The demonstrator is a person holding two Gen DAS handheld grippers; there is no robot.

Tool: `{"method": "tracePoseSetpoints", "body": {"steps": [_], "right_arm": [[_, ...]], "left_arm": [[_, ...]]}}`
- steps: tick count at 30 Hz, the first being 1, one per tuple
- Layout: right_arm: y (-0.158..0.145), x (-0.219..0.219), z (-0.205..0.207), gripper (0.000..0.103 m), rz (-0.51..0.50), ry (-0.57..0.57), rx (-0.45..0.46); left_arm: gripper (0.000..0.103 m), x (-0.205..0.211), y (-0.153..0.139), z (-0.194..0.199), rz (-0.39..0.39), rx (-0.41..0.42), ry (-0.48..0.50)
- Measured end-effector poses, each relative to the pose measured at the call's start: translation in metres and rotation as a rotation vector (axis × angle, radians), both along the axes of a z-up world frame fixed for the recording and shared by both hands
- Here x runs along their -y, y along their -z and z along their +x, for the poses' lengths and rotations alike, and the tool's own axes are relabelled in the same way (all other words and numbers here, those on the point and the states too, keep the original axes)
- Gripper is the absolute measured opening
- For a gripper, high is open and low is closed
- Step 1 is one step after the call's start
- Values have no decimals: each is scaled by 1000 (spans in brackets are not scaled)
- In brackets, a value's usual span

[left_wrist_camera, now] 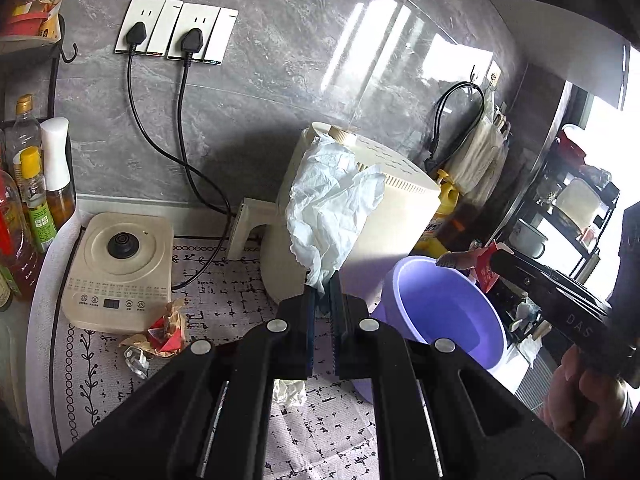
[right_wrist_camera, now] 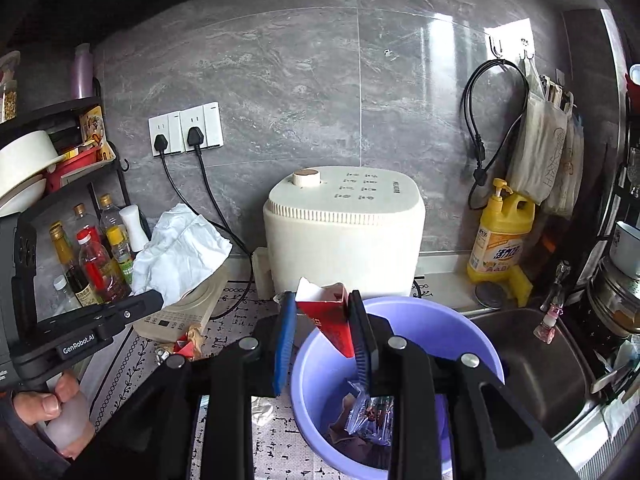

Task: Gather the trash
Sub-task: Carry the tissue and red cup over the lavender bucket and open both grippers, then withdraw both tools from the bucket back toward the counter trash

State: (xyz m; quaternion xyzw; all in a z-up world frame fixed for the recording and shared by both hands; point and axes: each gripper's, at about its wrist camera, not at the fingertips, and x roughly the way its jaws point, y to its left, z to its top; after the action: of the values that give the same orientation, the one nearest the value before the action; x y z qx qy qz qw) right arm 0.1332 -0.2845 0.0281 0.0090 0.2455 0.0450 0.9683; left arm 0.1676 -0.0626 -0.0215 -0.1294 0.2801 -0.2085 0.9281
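Note:
My left gripper (left_wrist_camera: 322,292) is shut on a large crumpled white tissue (left_wrist_camera: 332,208), held up in front of the cream appliance; the same tissue (right_wrist_camera: 180,248) shows at the left of the right wrist view. My right gripper (right_wrist_camera: 322,312) is shut on a red and white carton (right_wrist_camera: 330,320), tilted over the purple basin (right_wrist_camera: 440,320). Wrappers (right_wrist_camera: 368,412) lie in the basin's bottom. A crumpled red and brown wrapper (left_wrist_camera: 160,332) and a small white tissue wad (left_wrist_camera: 288,392) lie on the patterned mat. In the left wrist view the right gripper (left_wrist_camera: 496,258) reaches over the basin (left_wrist_camera: 440,308).
The cream appliance (right_wrist_camera: 344,232) stands at the wall behind the basin. A cream hob base (left_wrist_camera: 120,264) sits at left, with bottles (left_wrist_camera: 28,200) on a rack beside it. Two black cords hang from wall sockets (left_wrist_camera: 176,32). The sink (right_wrist_camera: 532,360) and a yellow detergent bottle (right_wrist_camera: 500,232) are at right.

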Motion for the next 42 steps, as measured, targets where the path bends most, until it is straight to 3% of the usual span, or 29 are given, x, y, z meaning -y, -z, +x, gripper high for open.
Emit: {"method": "tracePoseSetpoints", "body": {"steps": [3,4,5,9,13,23,25,26,27,29,30,36,42], "right_arm": [[0,23,-4,37,1,70,6],[0,33,-6,56,17,96,7],[-1,42,-9,63,38,117,19],[0,74,-17,64,54,186,6],[2,98,-29,71,74,245,11],[15,134,-56,75,87,325,-26],[17,138,-59,75,82,339,-39],[16,140,-61,75,76,347,-44],[15,141,-62,75,75,352,-47],[12,140,-65,76,71,352,-45],[11,138,-66,76,62,352,-46],[13,130,-60,79,75,328,-87],[11,112,-49,86,76,281,-89]], "left_arm": [[7,19,-2,0,2,4,27],[7,25,-3,0,4,6,37],[7,31,-3,-1,4,8,48],[7,53,-4,-3,2,13,98],[7,79,-1,-2,19,2,159],[8,136,9,0,44,-41,299],[15,141,12,1,35,-58,319],[27,142,13,1,36,-61,322],[51,142,13,1,40,-58,314],[73,137,10,-1,32,-33,292],[77,133,8,-1,31,-25,287],[94,105,-2,3,43,-6,205],[97,75,0,0,91,4,133]]}}
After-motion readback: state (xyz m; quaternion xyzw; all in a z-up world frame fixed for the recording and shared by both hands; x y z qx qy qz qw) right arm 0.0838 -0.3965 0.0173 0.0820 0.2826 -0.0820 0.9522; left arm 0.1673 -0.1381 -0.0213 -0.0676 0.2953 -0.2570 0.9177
